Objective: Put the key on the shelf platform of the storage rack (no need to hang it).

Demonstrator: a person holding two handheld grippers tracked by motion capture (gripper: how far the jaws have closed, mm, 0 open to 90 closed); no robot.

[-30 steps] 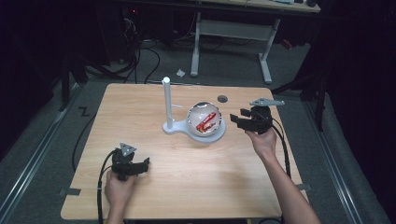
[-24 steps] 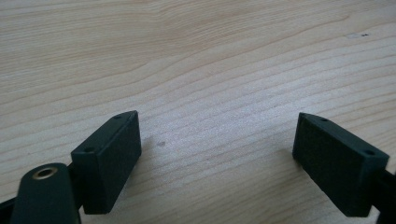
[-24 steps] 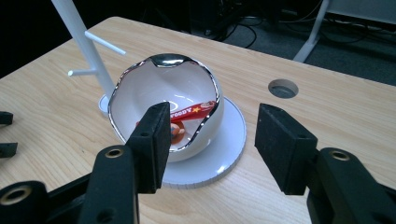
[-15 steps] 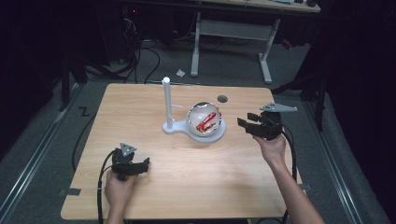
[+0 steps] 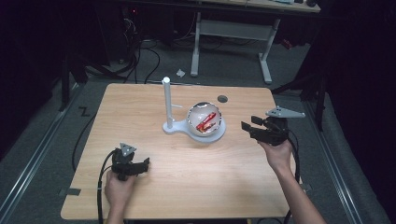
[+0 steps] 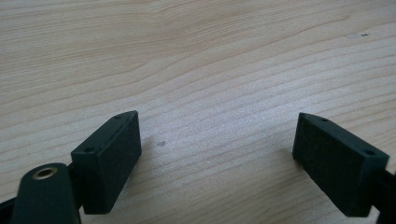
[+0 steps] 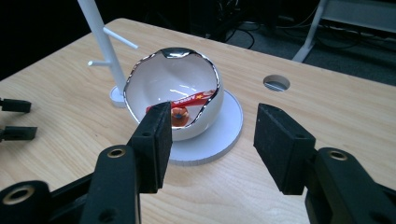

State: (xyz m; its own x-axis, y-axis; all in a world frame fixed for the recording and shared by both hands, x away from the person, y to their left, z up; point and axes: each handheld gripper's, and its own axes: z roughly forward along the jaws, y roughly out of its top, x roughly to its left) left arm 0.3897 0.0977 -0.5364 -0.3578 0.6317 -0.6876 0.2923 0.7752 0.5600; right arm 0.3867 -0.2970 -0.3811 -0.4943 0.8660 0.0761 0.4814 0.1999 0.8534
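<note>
A pale wood-grain tabletop (image 5: pixel 187 196) with rounded corners stands on grey carpet in a dark room, with black cables (image 5: pixel 140 56) trailing on the floor beyond its far edge and a white-legged desk frame (image 5: pixel 233 32) behind. Near the tabletop's middle, toward the far edge, a glossy white egg-shaped shell with a jagged opening (image 5: pixel 204 119) rests on a round white base (image 7: pixel 224 135) joined to an upright white post (image 5: pixel 166 100), holding a red wrapped bar (image 7: pixel 187 100); a small round grommet hole (image 5: pixel 222 98) lies just beyond. The left gripper (image 5: pixel 140 165) sits by the near-left corner, jaws spread wide over bare wood, and the right gripper (image 5: pixel 247 128) is held near the right edge, jaws likewise parted and aimed at the shell, apart from it.
</note>
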